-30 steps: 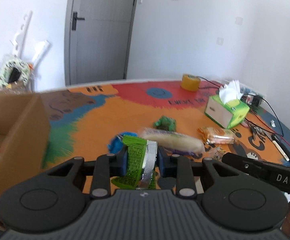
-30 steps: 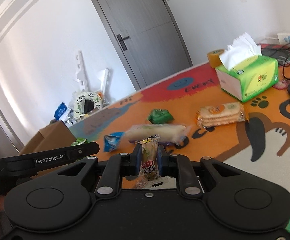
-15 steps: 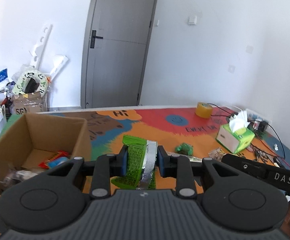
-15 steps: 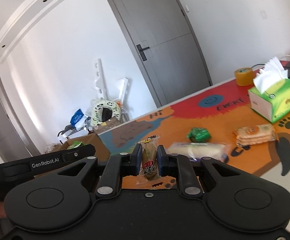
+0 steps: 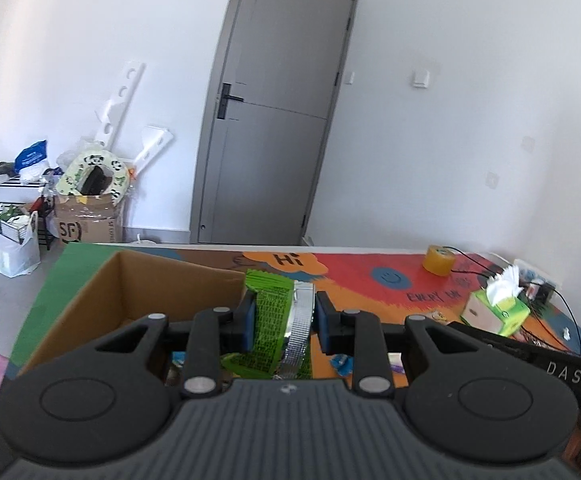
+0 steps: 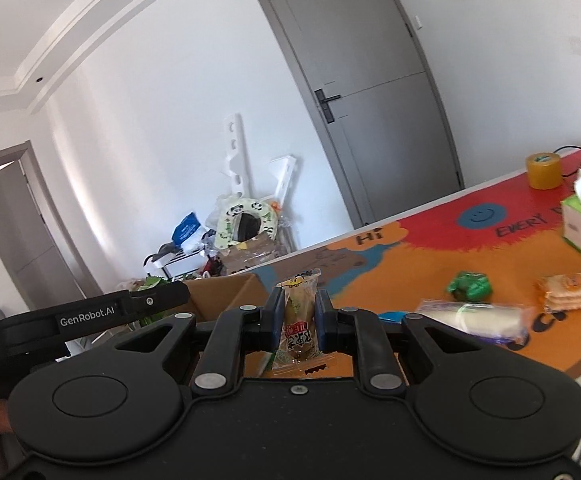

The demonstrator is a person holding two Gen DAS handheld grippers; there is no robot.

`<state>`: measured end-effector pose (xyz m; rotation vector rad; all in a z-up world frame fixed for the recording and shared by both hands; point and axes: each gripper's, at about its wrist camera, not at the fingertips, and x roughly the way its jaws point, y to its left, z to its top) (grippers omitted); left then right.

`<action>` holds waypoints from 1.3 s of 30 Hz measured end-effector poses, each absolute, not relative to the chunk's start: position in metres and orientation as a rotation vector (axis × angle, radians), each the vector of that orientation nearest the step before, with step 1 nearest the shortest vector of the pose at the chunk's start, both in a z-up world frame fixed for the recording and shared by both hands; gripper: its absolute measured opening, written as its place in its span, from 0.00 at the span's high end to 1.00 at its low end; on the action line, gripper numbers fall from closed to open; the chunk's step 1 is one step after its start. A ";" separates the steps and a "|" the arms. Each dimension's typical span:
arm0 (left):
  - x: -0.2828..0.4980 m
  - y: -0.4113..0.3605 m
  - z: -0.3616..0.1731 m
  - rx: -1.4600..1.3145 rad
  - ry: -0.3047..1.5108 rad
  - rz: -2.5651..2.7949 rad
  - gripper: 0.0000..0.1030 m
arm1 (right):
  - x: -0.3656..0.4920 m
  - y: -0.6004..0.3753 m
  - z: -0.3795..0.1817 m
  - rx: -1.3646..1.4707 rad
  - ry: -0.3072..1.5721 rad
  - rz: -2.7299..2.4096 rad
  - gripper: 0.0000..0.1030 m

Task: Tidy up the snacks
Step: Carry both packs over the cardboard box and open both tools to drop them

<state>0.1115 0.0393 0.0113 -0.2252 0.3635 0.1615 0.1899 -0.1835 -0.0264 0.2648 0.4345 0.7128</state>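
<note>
- Left gripper (image 5: 283, 314) is clamped on a green packet (image 5: 269, 322), which stands upright between the pads with its long axis running up and away from the camera.
- Right gripper (image 6: 297, 313) is closed tight on a small clear-wrapped snack (image 6: 298, 322), also upright.
- The cardboard box (image 5: 138, 280) lies just ahead and to the left of the left gripper, its open top below the packet. From the right gripper the box (image 6: 226, 292) sits further left, so the left hand looks nearer.
- The gripper body hides most of the box floor, so its contents are hard to make out.
- Further right on the bench (image 6: 430, 264) wait a long white roll (image 6: 470, 318), a green sweet (image 6: 469, 286) and a cracker pack (image 6: 572, 289).
</note>
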 end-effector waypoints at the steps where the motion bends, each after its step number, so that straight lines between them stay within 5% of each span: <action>1: 0.111 0.042 0.012 -0.229 0.362 0.165 0.73 | 0.191 -0.180 -0.026 0.264 0.435 0.718 0.83; 25: 0.141 0.121 -0.010 -0.287 0.388 0.295 0.72 | 0.210 -0.079 -0.021 0.194 0.464 0.867 0.83; 39: 0.136 0.155 -0.010 -0.342 0.414 0.373 0.63 | 0.237 -0.033 -0.030 0.231 0.552 0.933 0.83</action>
